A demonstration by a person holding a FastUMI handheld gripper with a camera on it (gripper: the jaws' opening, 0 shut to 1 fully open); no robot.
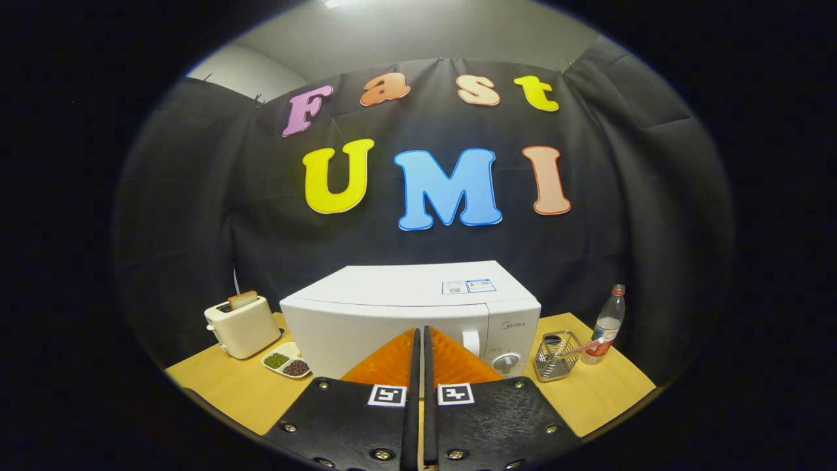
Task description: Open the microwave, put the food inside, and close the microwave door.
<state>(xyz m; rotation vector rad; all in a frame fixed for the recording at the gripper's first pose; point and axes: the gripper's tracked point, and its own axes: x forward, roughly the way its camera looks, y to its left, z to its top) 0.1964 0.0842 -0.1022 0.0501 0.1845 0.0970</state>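
A white microwave [405, 314] stands on the wooden table [222, 386] with its door closed, a handle [471, 343] and a round knob [506, 363] at its right side. My gripper [419, 332] is shut with nothing between its fingers, the tips pointing at the lower middle of the door from a short way in front. A small white divided dish [286, 362] with green and dark food lies on the table left of the microwave.
A cream toaster [242, 325] with a slice of bread in it sits at the left. A wire holder [554, 356] and a plastic bottle [605, 325] stand to the right of the microwave. Bare tabletop lies in front on both sides.
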